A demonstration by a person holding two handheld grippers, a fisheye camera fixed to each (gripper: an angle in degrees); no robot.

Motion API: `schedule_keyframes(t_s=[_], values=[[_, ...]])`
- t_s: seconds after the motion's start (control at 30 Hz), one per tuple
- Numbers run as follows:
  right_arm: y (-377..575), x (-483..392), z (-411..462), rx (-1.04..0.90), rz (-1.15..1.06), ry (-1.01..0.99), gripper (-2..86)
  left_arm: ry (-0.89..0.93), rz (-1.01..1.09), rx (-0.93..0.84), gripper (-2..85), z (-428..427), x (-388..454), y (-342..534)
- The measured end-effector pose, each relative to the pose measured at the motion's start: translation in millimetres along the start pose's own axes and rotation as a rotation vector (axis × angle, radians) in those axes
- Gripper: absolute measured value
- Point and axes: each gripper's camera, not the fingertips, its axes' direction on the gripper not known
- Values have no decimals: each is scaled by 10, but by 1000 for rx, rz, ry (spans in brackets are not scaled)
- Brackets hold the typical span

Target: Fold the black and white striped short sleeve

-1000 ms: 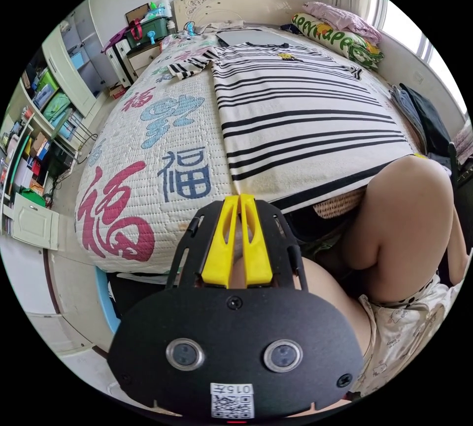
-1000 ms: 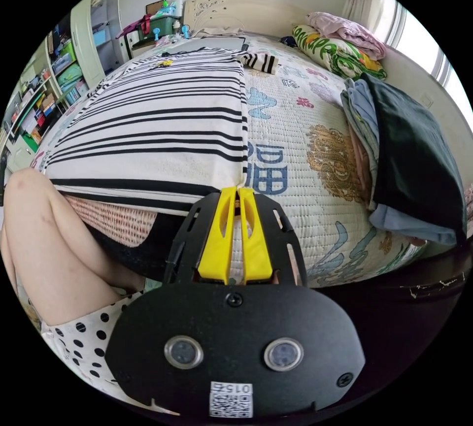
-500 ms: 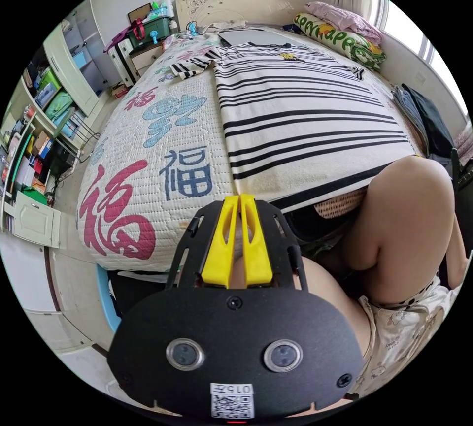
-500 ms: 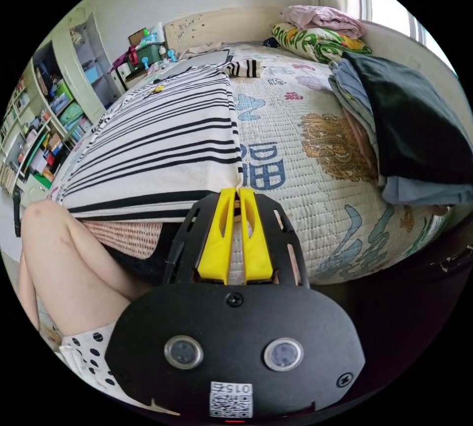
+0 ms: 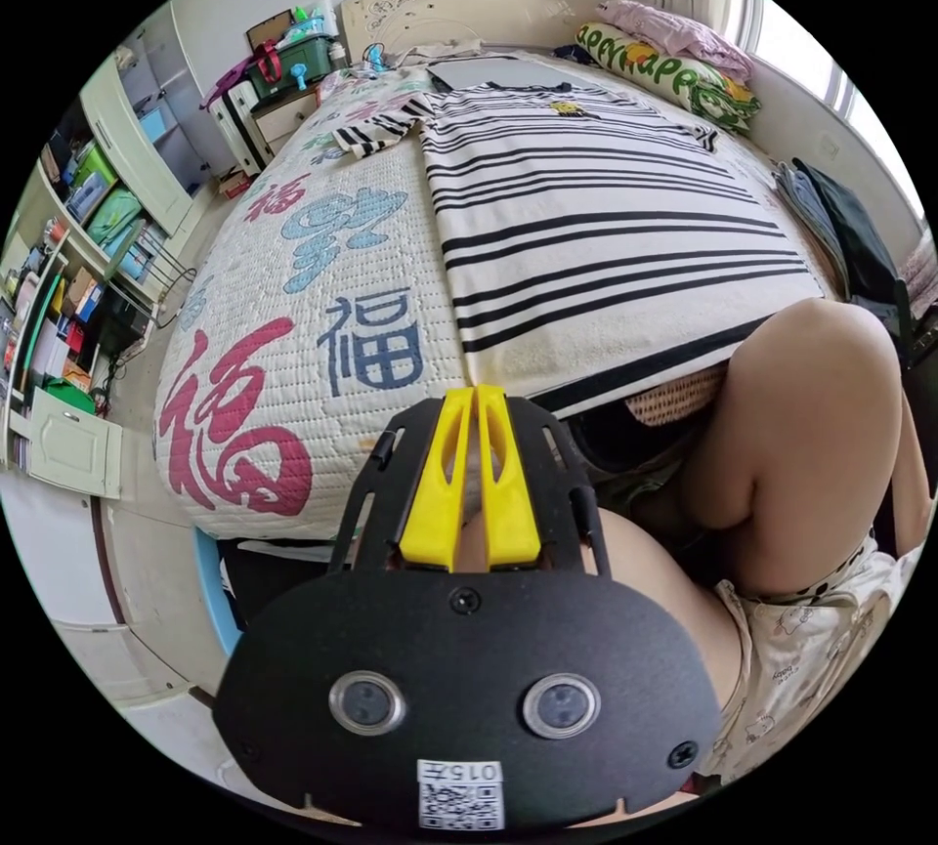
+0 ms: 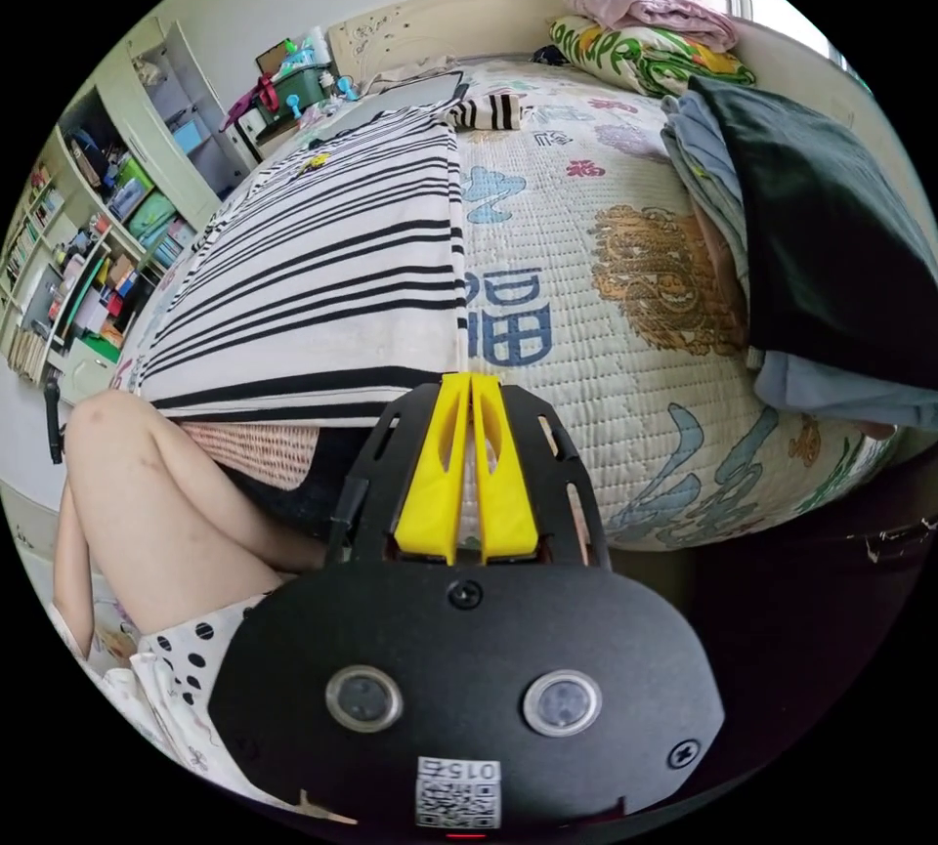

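The black and white striped short sleeve shirt [image 5: 596, 230] lies spread flat on the bed [image 5: 322, 298], its hem at the near edge of the mattress and its collar towards the headboard [image 5: 459, 10]. One sleeve [image 5: 376, 127] juts out sideways onto the quilted bedspread with its large printed characters; in the right gripper view the other sleeve [image 6: 486, 111] lies the same way on the opposite side. A small yellow motif [image 5: 564, 110] sits on the chest.

In the left gripper view the left hand-held gripper [image 5: 476, 396] has its yellow jaws pressed together, tips at the near bed edge beside the hem corner of the shirt; whether any cloth is pinched between them cannot be told. In the right gripper view the right hand-held gripper [image 6: 471, 384] also has its jaws pressed together, tips right at the other hem corner of the shirt [image 6: 332, 269], and again a grip on the fabric cannot be confirmed.

The person's bare knee [image 5: 811, 366] rises against the bed edge under the hem. A stack of folded clothes [image 6: 811, 230], dark on top, lies on the bed beside the shirt, well apart from it. Patterned bedding [image 5: 674, 78] is piled near the window end, and shelves [image 5: 88, 230] full of things line the far wall
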Motion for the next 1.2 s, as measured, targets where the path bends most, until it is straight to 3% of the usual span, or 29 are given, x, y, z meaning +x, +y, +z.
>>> schedule_keyframes(t_s=[0.2,0.43,0.57,0.63,0.77,1.2], values=[[90,-368,-354,21,-21,48,-5,-20,17,-7,3,-6,40,-19],[53,-497,-970,12,49,-57,-3,5,-5,5,3,-5,-36,7],[89,-307,-1549,95,320,-183,6,1,-4,7,3,-2,-42,13],[132,-345,-1848,169,342,-219,21,5,-5,7,3,5,-59,14],[-26,-653,-2141,81,254,-281,67,13,-7,7,3,24,-90,7],[-314,-1324,-3382,-19,48,-205,8,-65,6,-22,0,113,16,-99]])
